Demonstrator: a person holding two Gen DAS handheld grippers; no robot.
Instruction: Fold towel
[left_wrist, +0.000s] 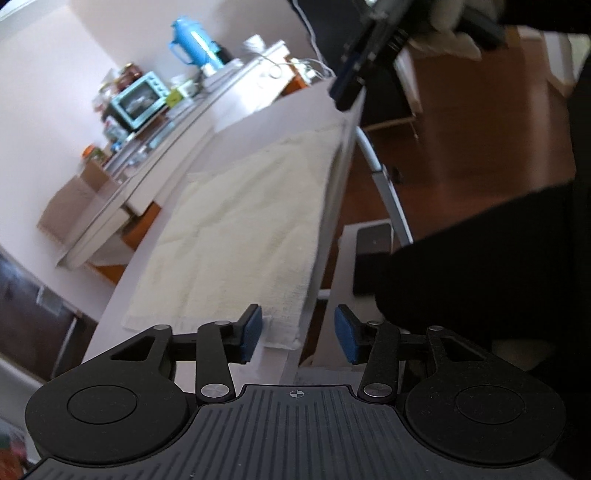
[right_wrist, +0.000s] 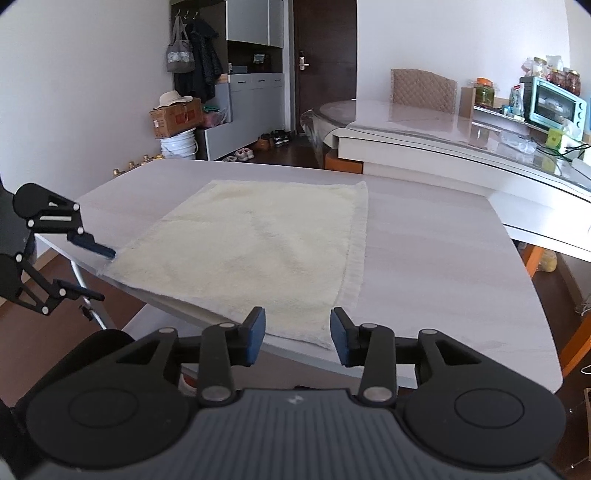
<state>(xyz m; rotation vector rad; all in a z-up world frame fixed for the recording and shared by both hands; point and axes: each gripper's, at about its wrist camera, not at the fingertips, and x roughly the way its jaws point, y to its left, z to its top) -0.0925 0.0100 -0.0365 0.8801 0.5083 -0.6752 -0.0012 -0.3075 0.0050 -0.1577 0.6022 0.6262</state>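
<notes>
A cream towel (right_wrist: 258, 251) lies flat on the pale table (right_wrist: 443, 266), reaching the table's near edge. My right gripper (right_wrist: 297, 334) is open, its jaws level with the towel's near corner at the table edge, holding nothing. My left gripper (left_wrist: 297, 334) is open at the towel's (left_wrist: 236, 236) other near corner, at the table (left_wrist: 266, 107) edge. In the right wrist view the left gripper (right_wrist: 96, 271) shows at the far left, open, one finger over the towel's corner, one below the table edge. The right gripper (left_wrist: 351, 85) shows blurred at the top of the left wrist view.
A second glass-topped table (right_wrist: 424, 122) stands behind with a teal toaster oven (right_wrist: 556, 103) and jars. A chair back (right_wrist: 423, 88), cardboard box (right_wrist: 175, 118) and white bucket (right_wrist: 179, 146) stand beyond. Brown floor (left_wrist: 480, 122) lies beside the table. My dark clothing (left_wrist: 498, 258) is at right.
</notes>
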